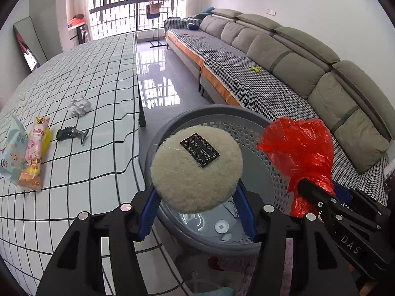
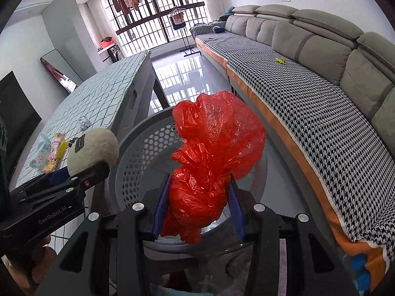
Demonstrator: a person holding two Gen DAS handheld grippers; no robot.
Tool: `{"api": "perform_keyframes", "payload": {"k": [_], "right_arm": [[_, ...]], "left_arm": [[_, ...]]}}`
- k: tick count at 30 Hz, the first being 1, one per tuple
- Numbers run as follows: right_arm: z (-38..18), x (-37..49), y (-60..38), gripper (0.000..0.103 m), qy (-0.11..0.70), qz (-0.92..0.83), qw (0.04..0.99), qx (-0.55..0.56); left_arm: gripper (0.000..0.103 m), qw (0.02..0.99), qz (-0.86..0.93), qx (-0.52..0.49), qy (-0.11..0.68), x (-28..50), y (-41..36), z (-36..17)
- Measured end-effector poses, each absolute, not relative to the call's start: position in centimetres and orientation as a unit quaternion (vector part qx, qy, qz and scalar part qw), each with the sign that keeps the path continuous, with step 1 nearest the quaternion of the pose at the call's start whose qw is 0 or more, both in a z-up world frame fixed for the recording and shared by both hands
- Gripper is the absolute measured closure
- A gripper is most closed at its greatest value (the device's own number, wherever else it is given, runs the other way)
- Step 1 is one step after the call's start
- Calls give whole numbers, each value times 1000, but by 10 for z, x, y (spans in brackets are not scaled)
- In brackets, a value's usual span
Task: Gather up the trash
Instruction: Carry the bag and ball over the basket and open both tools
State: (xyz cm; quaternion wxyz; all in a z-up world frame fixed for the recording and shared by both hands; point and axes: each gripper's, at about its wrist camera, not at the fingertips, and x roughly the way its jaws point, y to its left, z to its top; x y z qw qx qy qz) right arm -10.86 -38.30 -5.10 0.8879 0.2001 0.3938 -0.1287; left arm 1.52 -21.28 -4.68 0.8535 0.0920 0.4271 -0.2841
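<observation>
Both claws hung over the grey perforated basket (image 1: pixel 249 133): the left gripper (image 1: pixel 197 212) clamped a fluffy round pad (image 1: pixel 195 167), the right gripper (image 2: pixel 198 212) a crumpled red plastic bag (image 2: pixel 217 148). The drop-off step appeared at hand, calling for both to release; wrappers (image 1: pixel 29 153) and a paper ball (image 1: pixel 80 105) remained on the checked table (image 1: pixel 98 79).

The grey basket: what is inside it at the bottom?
Inside the grey basket, a round white sticker and a thin wire show on the floor. The fluffy pad covers the rest.
</observation>
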Motion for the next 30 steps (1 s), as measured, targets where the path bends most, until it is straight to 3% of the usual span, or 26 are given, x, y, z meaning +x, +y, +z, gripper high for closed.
{"api": "perform_keyframes", "payload": {"k": [30], "right_arm": [[-84,-83,-405,60,424,-105,873,216]], "left_arm": [[47,832,-280,118,464,29,-246,-74]]}}
